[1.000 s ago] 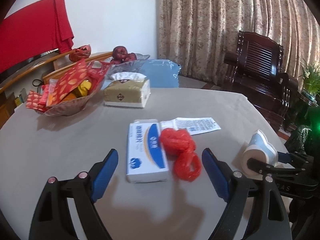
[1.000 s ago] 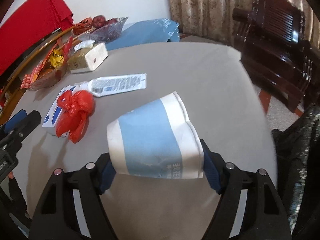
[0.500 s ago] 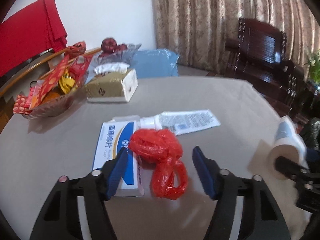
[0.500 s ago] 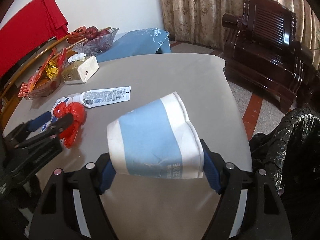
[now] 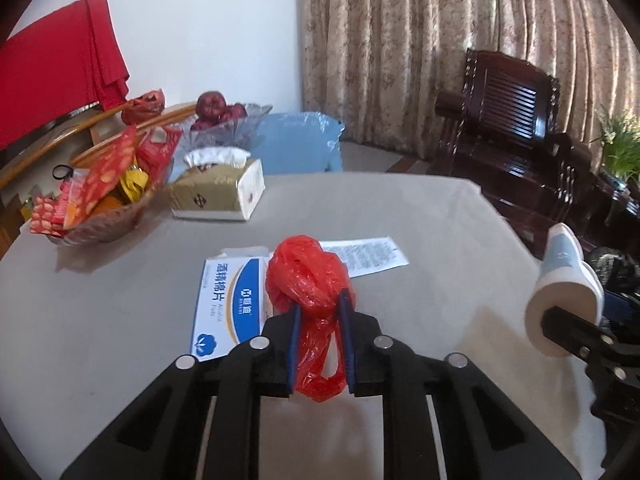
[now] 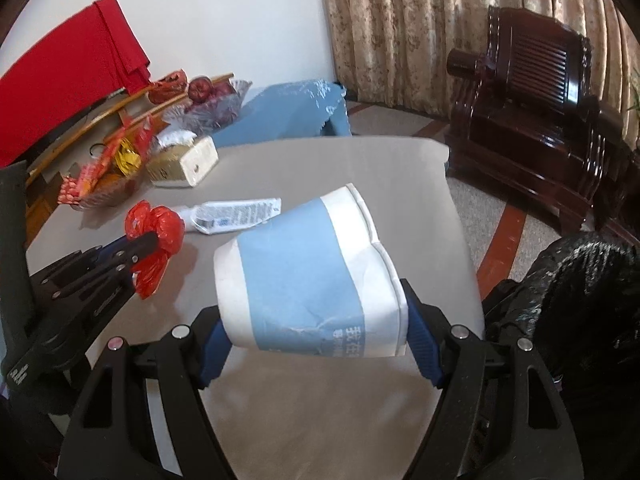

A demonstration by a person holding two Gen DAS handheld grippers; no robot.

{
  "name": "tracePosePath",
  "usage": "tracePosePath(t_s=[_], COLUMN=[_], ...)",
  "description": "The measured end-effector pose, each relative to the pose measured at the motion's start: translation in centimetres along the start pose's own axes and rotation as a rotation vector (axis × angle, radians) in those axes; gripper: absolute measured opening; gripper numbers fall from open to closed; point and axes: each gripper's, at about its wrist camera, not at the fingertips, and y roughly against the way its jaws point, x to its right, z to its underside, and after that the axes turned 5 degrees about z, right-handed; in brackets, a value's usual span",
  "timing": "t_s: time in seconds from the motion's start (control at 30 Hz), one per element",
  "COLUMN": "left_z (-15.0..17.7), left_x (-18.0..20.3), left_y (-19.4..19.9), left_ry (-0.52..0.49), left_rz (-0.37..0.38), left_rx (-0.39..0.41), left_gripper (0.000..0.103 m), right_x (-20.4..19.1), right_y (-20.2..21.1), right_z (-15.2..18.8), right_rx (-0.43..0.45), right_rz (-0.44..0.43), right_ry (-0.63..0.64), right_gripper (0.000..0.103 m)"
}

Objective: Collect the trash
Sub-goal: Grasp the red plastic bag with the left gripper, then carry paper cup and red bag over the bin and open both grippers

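My left gripper (image 5: pixel 320 308) is shut on a crumpled red plastic bag (image 5: pixel 306 276), its tail hanging between the fingers just above the grey table (image 5: pixel 120 320). The bag and left gripper also show in the right wrist view (image 6: pixel 156 232). My right gripper (image 6: pixel 312 332) is shut on a dented blue-and-white paper cup (image 6: pixel 304 276), held above the table's right edge; the cup also shows at the right of the left wrist view (image 5: pixel 564 300). A black trash bag (image 6: pixel 580 288) stands on the floor to the right of the table.
A blue-and-white box (image 5: pixel 228 304) and a white squeezed tube (image 5: pixel 368 256) lie mid-table. A tissue box (image 5: pixel 216 192) and a snack basket (image 5: pixel 100 200) stand at the far left, with a fruit bowl (image 5: pixel 220 120) behind. A dark wooden armchair (image 5: pixel 512 120) stands beyond.
My left gripper moved forward over the red bag and shut on it, lifting it slightly. My right gripper has carried the cup further right, towards the black trash bag.
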Motion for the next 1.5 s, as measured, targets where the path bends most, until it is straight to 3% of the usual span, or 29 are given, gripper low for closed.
tracePosePath(t_s=[0.73,1.07,1.5], left_z=[-0.9,-1.2,-1.7], left_x=[4.6,8.0,15.3], left_y=[10.6,13.1,14.4], left_ry=[-0.015,-0.055,-0.139], left_rz=[0.086,0.147,0.276], left_rx=[0.119,0.163,0.190], left_gripper=[0.017,0.017,0.017], right_x=[2.3,5.0,11.4], right_y=[11.8,15.8,20.1], right_z=[0.1,1.1,2.8], right_rx=[0.148,0.198,0.256], right_rz=[0.011,0.066,0.186], right_ry=[-0.028,-0.054,-0.104], right_gripper=[0.072,0.072,0.072])
